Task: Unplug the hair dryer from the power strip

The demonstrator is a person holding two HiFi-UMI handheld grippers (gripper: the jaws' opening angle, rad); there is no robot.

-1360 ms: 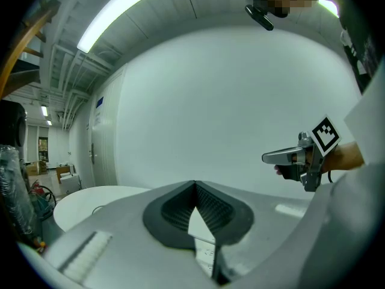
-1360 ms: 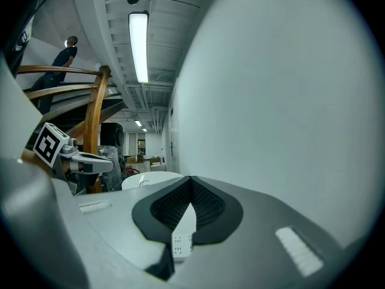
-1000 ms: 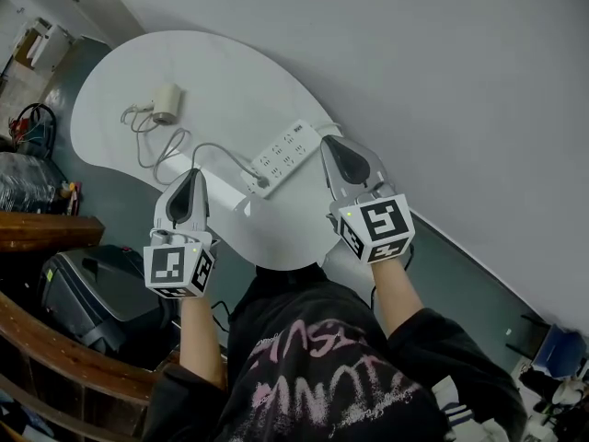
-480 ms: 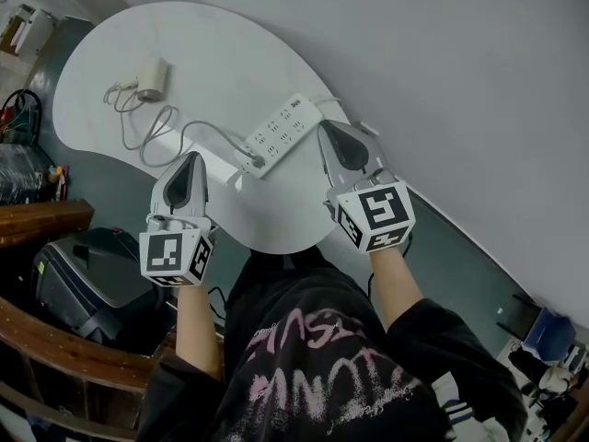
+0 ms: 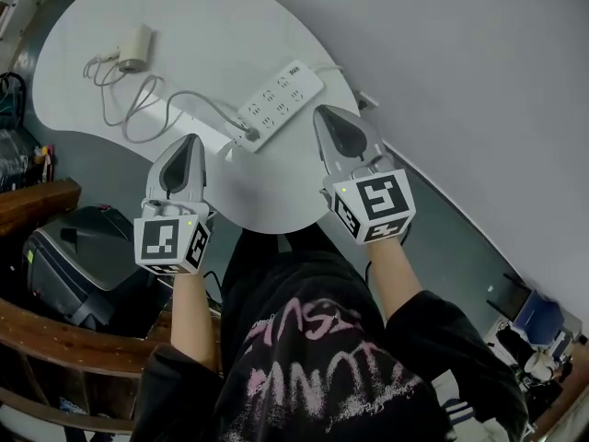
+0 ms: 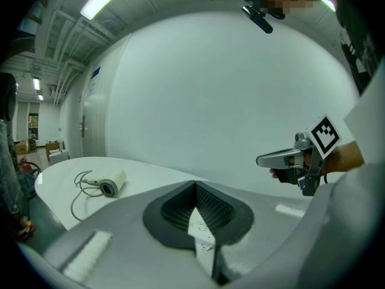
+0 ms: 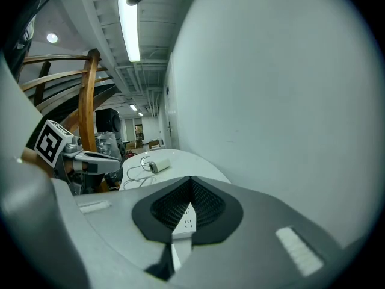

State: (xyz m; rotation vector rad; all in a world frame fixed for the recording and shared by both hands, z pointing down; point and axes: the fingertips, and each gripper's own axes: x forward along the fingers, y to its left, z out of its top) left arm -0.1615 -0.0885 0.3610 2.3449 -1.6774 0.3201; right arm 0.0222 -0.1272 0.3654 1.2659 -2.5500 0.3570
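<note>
Both grippers hung short of the work with their jaws pressed together on nothing: the left gripper [image 5: 190, 142] over the table's near edge, the right gripper [image 5: 324, 114] just beside the power strip [image 5: 281, 99]. The hair dryer [image 5: 134, 46] lay well apart at the far left of the table [image 5: 212, 17], and its cord [image 5: 147, 109] looped back to a plug [image 5: 248, 135] seated in the strip's end nearest the left gripper. Nothing had been touched yet, so the step in hand looked like the approach. Done well, it would probably mean opening the left jaws and closing them on the plug's body, not on the cord, while the right gripper pinned the strip down. The pull should then run straight along the strip, since a sideways tug could bend the prongs or drag everything. The tabletop was white, smooth and rounded, likely slippery enough for an unheld strip to slide. It stood against a plain pale wall [image 5: 460, 53]. A dark case [image 5: 69, 265] and a curved wooden rail [image 5: 55, 334] stood at the person's left, and a tube light [image 7: 129, 23] ran across the ceiling.
</note>
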